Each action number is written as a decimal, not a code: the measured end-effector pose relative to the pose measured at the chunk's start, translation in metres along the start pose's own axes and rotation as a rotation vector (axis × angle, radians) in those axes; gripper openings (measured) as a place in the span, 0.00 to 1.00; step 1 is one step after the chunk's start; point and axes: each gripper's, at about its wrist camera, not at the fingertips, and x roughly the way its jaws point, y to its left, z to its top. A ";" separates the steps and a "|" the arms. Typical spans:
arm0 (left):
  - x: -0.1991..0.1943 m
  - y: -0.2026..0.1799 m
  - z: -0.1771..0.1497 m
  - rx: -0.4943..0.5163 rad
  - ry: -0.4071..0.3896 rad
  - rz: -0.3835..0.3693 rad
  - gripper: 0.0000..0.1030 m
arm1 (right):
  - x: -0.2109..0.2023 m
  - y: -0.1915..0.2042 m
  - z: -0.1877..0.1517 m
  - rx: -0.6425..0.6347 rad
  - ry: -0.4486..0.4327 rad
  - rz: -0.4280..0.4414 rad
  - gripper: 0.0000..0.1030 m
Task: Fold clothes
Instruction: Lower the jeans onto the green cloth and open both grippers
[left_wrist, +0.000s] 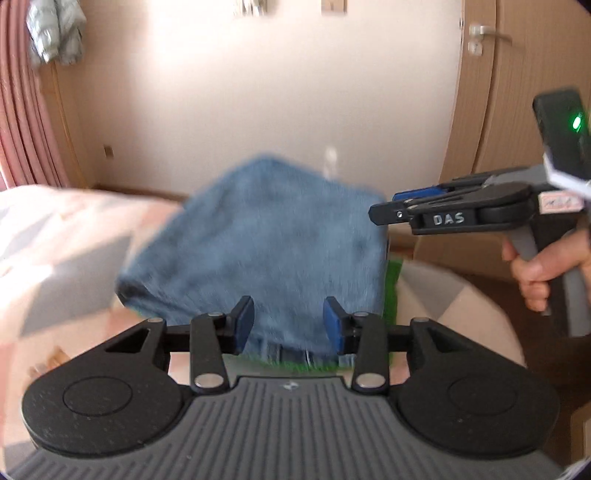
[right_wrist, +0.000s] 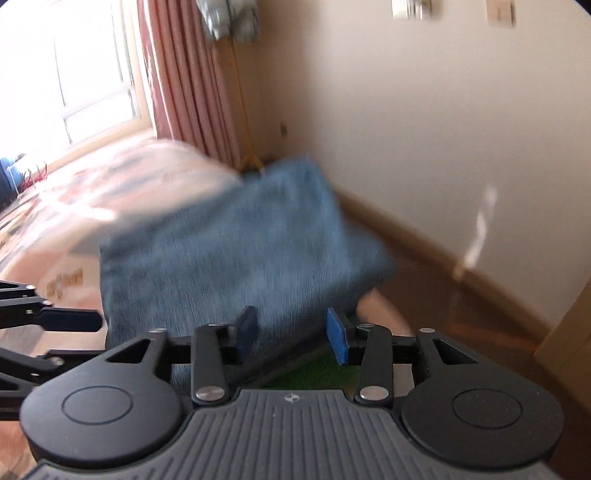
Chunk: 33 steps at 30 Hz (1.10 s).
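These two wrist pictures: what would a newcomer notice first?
First, the folded blue jeans in the middle, lying over a green mat on the bed. Next, the left gripper in front with open jaws, and the right gripper coming in from the right. Pink curtains hang behind.

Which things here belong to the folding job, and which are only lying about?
Belonging to the job:
- folded blue denim garment
- green mat under it
- left tongs, right tongs, both open

Just around:
- pink curtain
- grey-green jacket hanging
- wooden door
- patterned bedspread
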 end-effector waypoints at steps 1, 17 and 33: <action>0.000 0.000 0.003 -0.001 -0.009 -0.010 0.34 | -0.003 0.001 0.006 -0.004 -0.031 -0.001 0.39; 0.037 -0.018 -0.015 -0.047 0.178 0.039 0.40 | 0.046 0.025 -0.014 -0.114 0.082 -0.025 0.41; -0.089 -0.010 0.016 -0.210 0.453 0.290 0.97 | -0.126 0.074 0.000 0.356 0.248 -0.043 0.86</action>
